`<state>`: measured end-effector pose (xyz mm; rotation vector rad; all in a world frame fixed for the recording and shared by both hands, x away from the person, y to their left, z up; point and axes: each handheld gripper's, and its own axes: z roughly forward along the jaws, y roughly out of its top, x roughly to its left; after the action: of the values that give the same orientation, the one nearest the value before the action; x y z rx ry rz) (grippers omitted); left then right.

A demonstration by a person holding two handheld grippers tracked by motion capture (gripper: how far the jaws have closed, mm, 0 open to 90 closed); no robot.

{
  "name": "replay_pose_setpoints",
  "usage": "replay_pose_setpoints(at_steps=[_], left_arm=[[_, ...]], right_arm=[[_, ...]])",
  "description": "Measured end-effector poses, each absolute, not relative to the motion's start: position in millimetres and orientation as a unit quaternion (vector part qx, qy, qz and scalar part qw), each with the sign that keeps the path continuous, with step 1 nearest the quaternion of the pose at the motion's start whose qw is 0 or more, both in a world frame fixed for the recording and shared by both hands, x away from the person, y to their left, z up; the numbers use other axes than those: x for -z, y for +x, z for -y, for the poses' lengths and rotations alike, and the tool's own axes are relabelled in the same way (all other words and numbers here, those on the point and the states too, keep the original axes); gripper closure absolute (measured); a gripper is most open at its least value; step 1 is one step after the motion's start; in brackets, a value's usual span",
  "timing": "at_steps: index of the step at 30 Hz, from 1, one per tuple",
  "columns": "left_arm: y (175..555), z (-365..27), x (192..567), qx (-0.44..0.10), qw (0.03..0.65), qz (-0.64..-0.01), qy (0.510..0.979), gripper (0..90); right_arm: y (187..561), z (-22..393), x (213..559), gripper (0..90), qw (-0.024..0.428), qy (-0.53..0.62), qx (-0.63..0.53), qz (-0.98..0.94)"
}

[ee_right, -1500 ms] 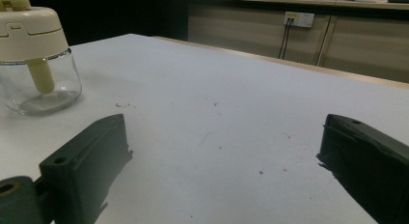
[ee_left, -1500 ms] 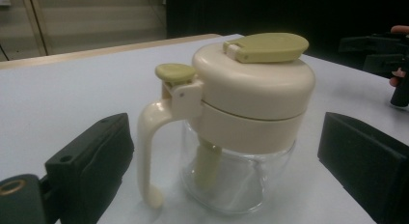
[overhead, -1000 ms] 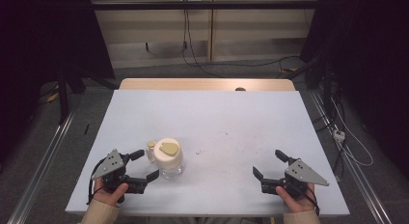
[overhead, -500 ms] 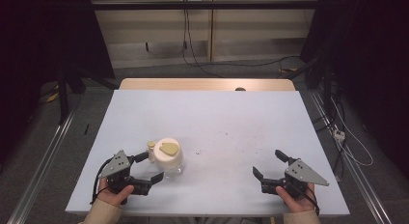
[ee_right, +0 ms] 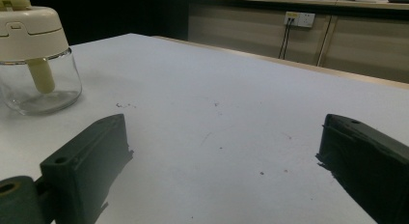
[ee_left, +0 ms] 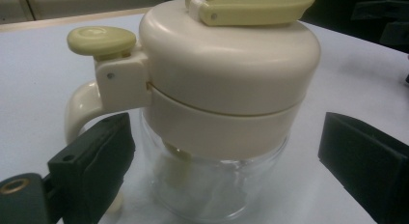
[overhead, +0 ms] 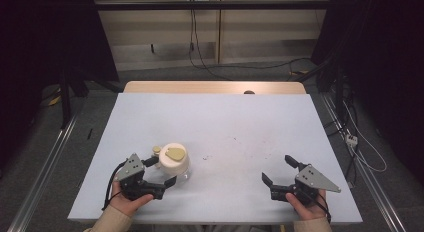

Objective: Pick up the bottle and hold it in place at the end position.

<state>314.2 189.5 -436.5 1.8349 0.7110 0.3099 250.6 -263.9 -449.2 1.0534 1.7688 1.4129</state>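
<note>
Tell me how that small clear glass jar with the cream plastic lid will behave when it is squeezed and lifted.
The small clear glass jar with the cream plastic lid looks rigid, and probably slippery on its smooth round wall. It appears empty, so likely light. The wide lid makes it seem top-heavy; a low squeeze from the left tool might tip it.

A glass jar point(overhead: 174, 163) with a cream lid, yellow-green flap and side handle stands upright, lower left of the high view.

Left gripper point(overhead: 159, 173): black body, grey three-cornered top plate, black cable trailing off. Fingers point(ee_left: 91, 166) blocky, matte black, small hole near the base, brass-coloured ring lower down. Right gripper point(overhead: 281, 171): same build. Both sleeves beige.
</note>
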Motion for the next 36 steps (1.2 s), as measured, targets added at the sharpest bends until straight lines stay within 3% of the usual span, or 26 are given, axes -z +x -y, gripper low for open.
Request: replay_pose_setpoints(at_steps=[36], left_arm=[[320,-152,443,-0.198,0.504,-0.334,0.771,4.4]], right_arm=[[251,264,450,3.0,0.314,0.400,-0.538,-0.672]])
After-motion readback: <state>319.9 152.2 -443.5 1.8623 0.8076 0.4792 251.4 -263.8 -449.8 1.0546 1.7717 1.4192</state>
